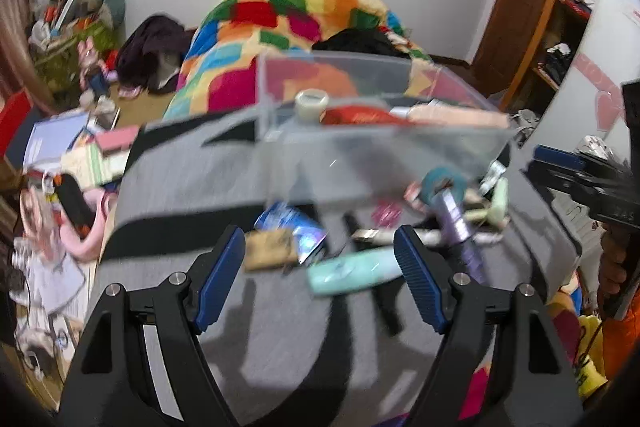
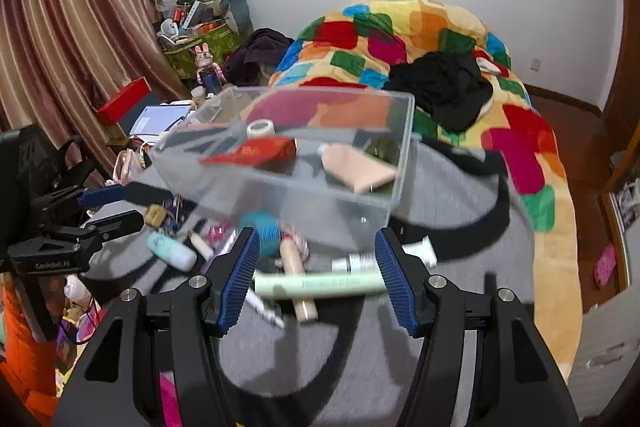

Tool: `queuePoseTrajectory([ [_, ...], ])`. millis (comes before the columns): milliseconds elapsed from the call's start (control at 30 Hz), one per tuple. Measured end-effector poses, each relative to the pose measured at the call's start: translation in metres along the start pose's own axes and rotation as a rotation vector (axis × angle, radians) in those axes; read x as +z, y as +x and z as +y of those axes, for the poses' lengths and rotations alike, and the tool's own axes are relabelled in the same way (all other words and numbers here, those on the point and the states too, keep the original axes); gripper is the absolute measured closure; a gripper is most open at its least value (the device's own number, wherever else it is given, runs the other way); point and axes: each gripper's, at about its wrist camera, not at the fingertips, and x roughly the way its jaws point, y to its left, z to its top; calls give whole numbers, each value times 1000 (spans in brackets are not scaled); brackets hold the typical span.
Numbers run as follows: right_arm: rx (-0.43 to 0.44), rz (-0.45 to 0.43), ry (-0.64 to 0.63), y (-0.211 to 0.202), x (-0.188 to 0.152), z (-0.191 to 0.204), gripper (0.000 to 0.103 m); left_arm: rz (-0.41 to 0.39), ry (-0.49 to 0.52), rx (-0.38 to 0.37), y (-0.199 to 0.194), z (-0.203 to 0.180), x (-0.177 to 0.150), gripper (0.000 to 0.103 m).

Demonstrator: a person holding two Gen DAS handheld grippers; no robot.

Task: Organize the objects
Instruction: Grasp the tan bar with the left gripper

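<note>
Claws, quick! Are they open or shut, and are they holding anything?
Left claw: open, holding nothing, above the mint bottle.
Right claw: open, holding nothing; the pale green tube lies between its fingers, not pinched.

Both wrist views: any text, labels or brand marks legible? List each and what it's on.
None reads for certain.
left gripper: white lettering on its black body, too blurred to read.
pale green tube: a printed line, smeared by motion.
red box in the clear bin: gold marks, unreadable.
</note>
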Motion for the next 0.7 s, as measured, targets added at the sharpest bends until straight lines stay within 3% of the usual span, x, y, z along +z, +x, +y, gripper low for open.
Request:
queuePoseTrajectory([
  [300, 23, 48, 34, 15, -30, 6, 47, 64, -115, 43, 24, 36, -16, 26],
  [433, -46, 33, -28, 16, -29, 13, 46, 61, -117, 37, 32, 36, -8, 27],
  [500, -59, 33, -55, 19, -26, 15, 38, 63, -119, 28, 38, 36, -4, 27],
  [600, -76, 47, -96, 27, -23, 19, 31, 72, -128, 21, 46, 37, -1, 31],
  [700, -101, 62, -135, 37, -22, 22, 31, 60, -123, 20, 46, 36, -2, 40],
])
